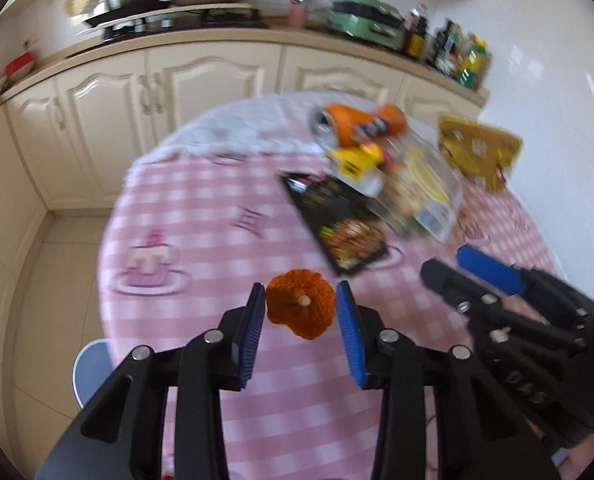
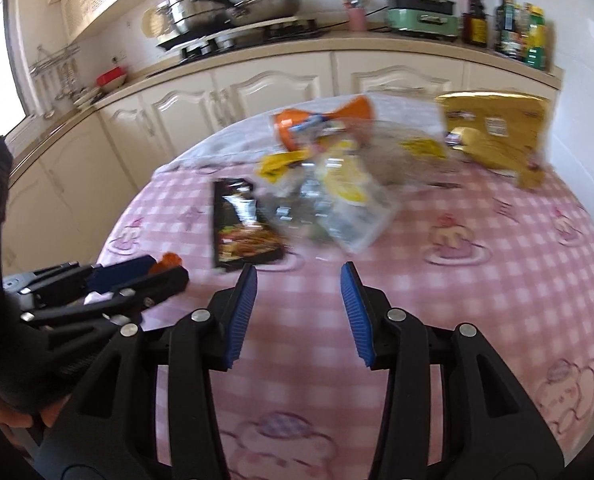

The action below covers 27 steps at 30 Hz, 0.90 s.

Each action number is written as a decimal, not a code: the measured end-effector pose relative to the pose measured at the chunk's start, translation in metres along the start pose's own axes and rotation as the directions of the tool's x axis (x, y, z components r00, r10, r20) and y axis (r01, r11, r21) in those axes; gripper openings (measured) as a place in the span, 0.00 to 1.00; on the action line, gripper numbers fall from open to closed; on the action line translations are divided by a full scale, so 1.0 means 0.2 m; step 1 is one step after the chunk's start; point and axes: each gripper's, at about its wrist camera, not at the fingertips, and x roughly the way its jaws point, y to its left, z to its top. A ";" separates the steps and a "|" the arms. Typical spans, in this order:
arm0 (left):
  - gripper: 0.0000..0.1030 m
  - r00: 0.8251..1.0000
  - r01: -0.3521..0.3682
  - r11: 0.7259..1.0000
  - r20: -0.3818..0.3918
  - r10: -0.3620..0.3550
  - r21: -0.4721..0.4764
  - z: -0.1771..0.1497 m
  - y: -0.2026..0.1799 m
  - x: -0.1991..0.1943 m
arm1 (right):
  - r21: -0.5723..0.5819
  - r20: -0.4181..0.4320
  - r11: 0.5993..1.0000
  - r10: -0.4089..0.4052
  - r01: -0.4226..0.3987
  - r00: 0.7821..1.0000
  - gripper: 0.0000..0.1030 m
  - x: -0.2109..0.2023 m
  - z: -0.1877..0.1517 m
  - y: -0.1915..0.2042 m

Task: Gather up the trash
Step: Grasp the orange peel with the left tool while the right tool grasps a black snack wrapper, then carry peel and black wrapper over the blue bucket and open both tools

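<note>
A round table [image 2: 477, 280] draped in a pink checked cloth stands before cream kitchen cabinets [image 1: 201, 84]. Empty wrappers lie heaped at its far side: a gold bag [image 2: 497, 136], an orange packet [image 1: 357, 122], a black snack pouch [image 1: 337, 220] and clear crumpled plastic [image 2: 349, 204]. Nearer, the right gripper [image 2: 297, 276] hangs over bare cloth, its jaws apart with nothing between them. The left gripper [image 1: 300, 296] has an orange peel [image 1: 301, 308] between its blue pads [image 1: 255, 328]; the near pad touches it, a gap shows at the other.
</note>
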 end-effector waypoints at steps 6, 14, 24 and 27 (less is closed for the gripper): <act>0.35 0.999 -0.033 0.997 0.029 0.035 -0.069 0.01 0.19 -0.07 | -0.072 -0.071 0.997 0.030 -0.035 0.997 0.43 0.19 0.11 0.19; 0.35 0.999 -0.015 0.996 0.031 0.018 -0.092 0.00 0.29 -0.06 | -0.108 -0.091 0.993 -0.063 0.053 0.994 0.48 0.35 0.19 0.24; 0.35 0.999 0.022 0.993 0.051 -0.016 -0.112 -0.02 0.33 -0.09 | -0.101 -0.023 0.993 -0.064 0.061 0.998 0.09 0.24 0.16 0.23; 0.35 0.997 0.032 0.992 0.070 -0.023 -0.123 -0.03 0.36 -0.14 | -0.106 0.005 0.994 -0.016 0.017 1.000 0.09 0.16 0.13 0.29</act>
